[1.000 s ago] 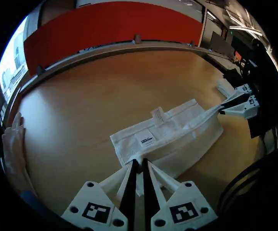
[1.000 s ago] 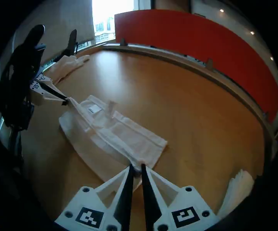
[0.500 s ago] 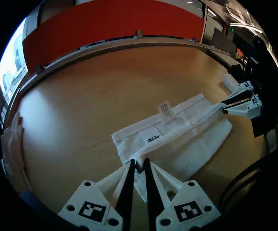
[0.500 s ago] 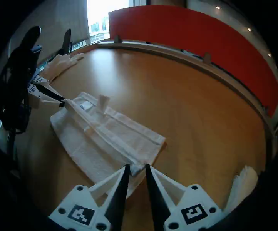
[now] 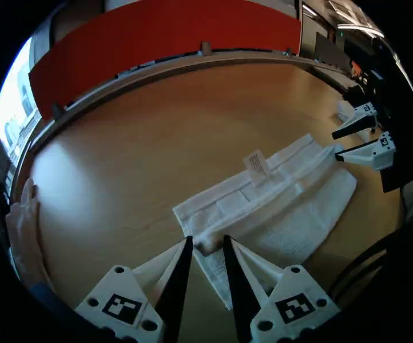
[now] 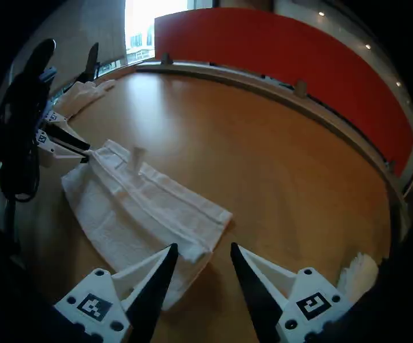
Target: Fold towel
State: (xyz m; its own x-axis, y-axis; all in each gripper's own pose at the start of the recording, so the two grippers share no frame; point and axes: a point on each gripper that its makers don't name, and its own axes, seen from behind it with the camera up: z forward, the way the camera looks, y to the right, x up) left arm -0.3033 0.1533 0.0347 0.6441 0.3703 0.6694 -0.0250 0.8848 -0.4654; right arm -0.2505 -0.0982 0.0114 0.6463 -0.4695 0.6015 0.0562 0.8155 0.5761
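**On the wooden surface, a towel lies folded once along its length**

On the surface in front of both grippers lies the white towel, doubled into a long, narrow band with its upper layer resting a little short of the near edge. A small tag stands up from the far hem.

The left gripper sits at one end of the band. Its jaws are spread a little, with the folded corner lying loose between them and not pinched. The right gripper is at the other end, its jaws wide apart on either side of that corner and touching nothing.

Judging by how the cloth lies, the first lengthwise fold is done and set down. What probably remains is to bring one short end over to the other, perhaps more than once, and to square the edges, since the layers do not line up exactly.

The surface is pale wood with a rounded far rim and is bare around the towel. A pile of white cloths rests near one edge, and another heap sits at the opposite side. Behind the surface stands a red partition, with a bright window beyond it.
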